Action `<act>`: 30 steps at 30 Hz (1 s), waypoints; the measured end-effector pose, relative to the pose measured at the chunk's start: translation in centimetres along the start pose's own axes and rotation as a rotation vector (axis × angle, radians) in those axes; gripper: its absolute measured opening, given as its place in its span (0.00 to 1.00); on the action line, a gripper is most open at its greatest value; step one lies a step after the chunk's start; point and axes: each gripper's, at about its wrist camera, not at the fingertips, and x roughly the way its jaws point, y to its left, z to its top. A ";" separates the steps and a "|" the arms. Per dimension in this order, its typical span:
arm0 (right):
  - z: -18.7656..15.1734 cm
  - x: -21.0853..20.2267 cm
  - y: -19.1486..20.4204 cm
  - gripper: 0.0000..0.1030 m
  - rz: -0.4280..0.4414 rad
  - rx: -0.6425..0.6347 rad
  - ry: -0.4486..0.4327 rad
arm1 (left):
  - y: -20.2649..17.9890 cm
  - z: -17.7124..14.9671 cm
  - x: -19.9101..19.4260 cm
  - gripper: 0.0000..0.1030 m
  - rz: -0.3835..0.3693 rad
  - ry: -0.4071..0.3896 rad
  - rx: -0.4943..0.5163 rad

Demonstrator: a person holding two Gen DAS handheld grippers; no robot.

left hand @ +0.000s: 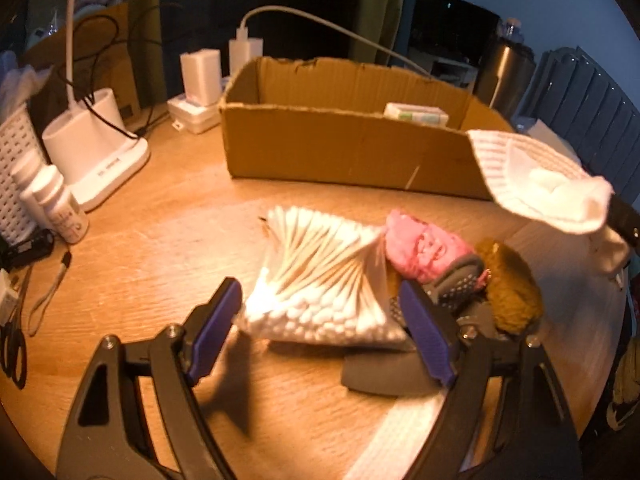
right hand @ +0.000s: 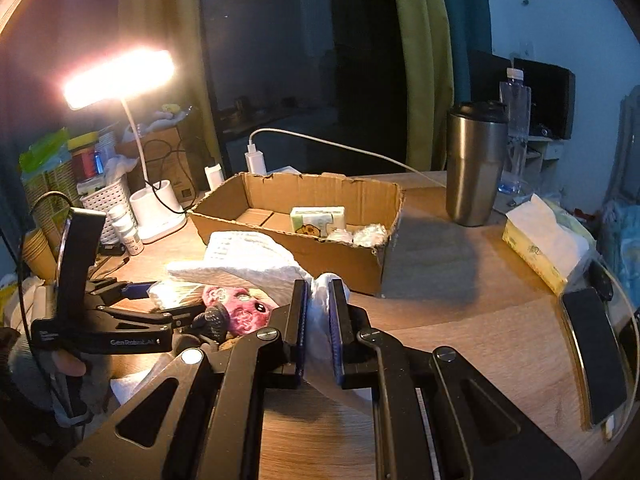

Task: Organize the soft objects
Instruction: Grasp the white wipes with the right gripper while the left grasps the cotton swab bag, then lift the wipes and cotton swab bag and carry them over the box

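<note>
1. Right gripper [right hand: 318, 300], lower centre of the right wrist view: jaws closed tight on a white sock [right hand: 256, 258]. The fabric is pinched between the blue pads and its ribbed cuff drapes off to the left, clear of the table.
2. Same sock in the left wrist view [left hand: 532, 180]: it hangs at the right edge of the frame, in front of the box's right corner.
3. Left gripper [left hand: 320, 316], bottom of the left wrist view: jaws wide apart, pads touching nothing. A bag of cotton swabs [left hand: 316, 284] lies on the table between and just beyond the fingertips.
4. Touching the bag on its right: a pink sock [left hand: 424, 248], a grey dotted sock [left hand: 456, 280], and a brown plush piece [left hand: 512, 284] at the far right of the heap.
5. Cardboard box [right hand: 320, 252], centre of the right wrist view, open-topped. A green-and-white packet [right hand: 318, 218] lies inside, with crumpled white items beside it at the right end.
6. Wooden table [right hand: 460, 312] carries it all. Steel tumbler [right hand: 474, 164] upper right; tissue box [right hand: 540, 244] far right; lit desk lamp [right hand: 120, 78] upper left.
</note>
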 end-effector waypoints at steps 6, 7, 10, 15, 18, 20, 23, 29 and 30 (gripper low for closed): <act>-0.1 0.0 -0.5 0.11 0.000 0.010 -0.002 | -0.2 0.0 0.3 0.63 -0.007 0.003 0.014; -0.1 -0.1 -0.4 0.11 0.000 0.011 -0.004 | -0.2 -0.1 0.3 0.57 -0.009 0.002 0.014; 0.0 -0.3 -0.2 0.11 0.000 0.006 -0.011 | 0.0 -0.1 -0.2 0.50 -0.019 -0.008 0.012; 0.2 -1.1 0.4 0.11 -0.003 -0.009 -0.026 | 0.1 -0.3 -1.7 0.48 -0.035 -0.039 0.011; 0.3 -1.8 0.6 0.11 -0.009 -0.015 -0.041 | 0.1 -0.3 -3.3 0.48 -0.044 -0.076 0.011; 0.5 -2.3 0.8 0.11 -0.014 -0.021 -0.053 | 0.0 -0.3 -4.5 0.48 -0.052 -0.103 0.014; 0.9 -3.3 1.2 0.11 -0.018 -0.035 -0.074 | -0.2 -0.2 -6.4 0.48 -0.063 -0.144 0.024; 1.7 -5.1 2.0 0.11 -0.028 -0.060 -0.117 | -0.8 0.3 -10.5 0.48 -0.073 -0.245 0.045; 1.8 -5.4 2.1 0.11 -0.030 -0.064 -0.124 | -1.0 0.5 -11.0 0.48 -0.076 -0.259 0.048</act>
